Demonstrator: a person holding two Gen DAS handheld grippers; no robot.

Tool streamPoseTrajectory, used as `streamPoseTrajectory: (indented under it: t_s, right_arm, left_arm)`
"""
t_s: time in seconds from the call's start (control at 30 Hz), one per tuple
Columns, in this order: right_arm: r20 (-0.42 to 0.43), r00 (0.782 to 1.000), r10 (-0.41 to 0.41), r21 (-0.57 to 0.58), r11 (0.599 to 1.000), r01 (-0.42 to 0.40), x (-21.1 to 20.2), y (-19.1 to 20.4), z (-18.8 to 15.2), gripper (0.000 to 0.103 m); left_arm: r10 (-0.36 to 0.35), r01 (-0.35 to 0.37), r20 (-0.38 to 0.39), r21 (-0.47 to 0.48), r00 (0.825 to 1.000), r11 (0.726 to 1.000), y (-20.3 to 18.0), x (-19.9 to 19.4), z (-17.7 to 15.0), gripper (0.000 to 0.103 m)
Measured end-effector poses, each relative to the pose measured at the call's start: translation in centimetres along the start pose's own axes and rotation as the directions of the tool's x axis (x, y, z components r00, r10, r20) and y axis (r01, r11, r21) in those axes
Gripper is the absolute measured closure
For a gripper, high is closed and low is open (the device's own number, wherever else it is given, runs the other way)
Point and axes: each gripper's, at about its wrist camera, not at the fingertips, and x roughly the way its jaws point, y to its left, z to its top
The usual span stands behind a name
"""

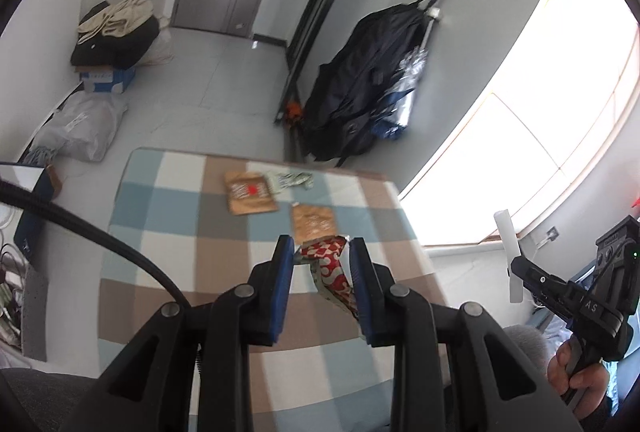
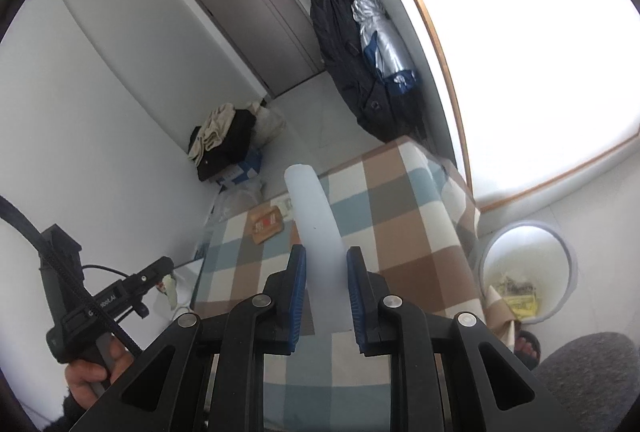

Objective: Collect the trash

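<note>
Checked table [image 2: 400,216] edge meets white bin [image 2: 528,272]; floor beyond lies open.

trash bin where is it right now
In the right wrist view, the white trash bin stands on the floor at the lower right, beside the checkered table, below the bright window, with yellow scraps already inside.
</note>
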Motion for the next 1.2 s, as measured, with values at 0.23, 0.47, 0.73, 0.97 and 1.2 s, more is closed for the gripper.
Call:
streamPoseTrajectory:
  t_s: [0.23, 0.47, 0.73, 0.97, 1.2]
  right_arm:
    - [0.130, 0.988, -0.083, -0.015, 0.996, 0.086, -6.3, -2.6, 3.7, 0.083]
    - [0.184, 0.962, -0.203, 0.006, 0.979, 0.206, -9.7, -8.8, 5.9, 0.081]
    - [0.041, 0.956, -0.292, 0.005, 0.957, 0.292, -6.4, -18.5, 4.4, 0.081]
    - [-0.143, 0.969, -0.199, 0.147, 0.964, 0.220, 1.1, -26.7, 1.6, 0.081]
    - [-0.326, 0.940, -0.100, 0.269, 0.944, 0.193, 9.2, -32.4, -2.5, 0.081]
  left_arm:
    - [-0.135, 0.135, -0.014, 0.063, 0.991, 0.989, -6.7, 2.7, 1.7, 0.080]
    - [-0.228, 0.242, -0.118, 0.122, 0.966, 0.963, -13.8, 8.7, 2.6, 0.080]
    - [-0.249, 0.304, -0.295, 0.160, 0.923, 0.939, -20.2, 17.5, 1.7, 0.080]
    - [-0.193, 0.290, -0.404, 0.193, 0.894, 0.938, -22.6, 24.0, 0.4, 0.080]
    - [-0.115, 0.238, -0.503, 0.187, 0.857, 0.953, -21.9, 29.2, -1.5, 0.080]
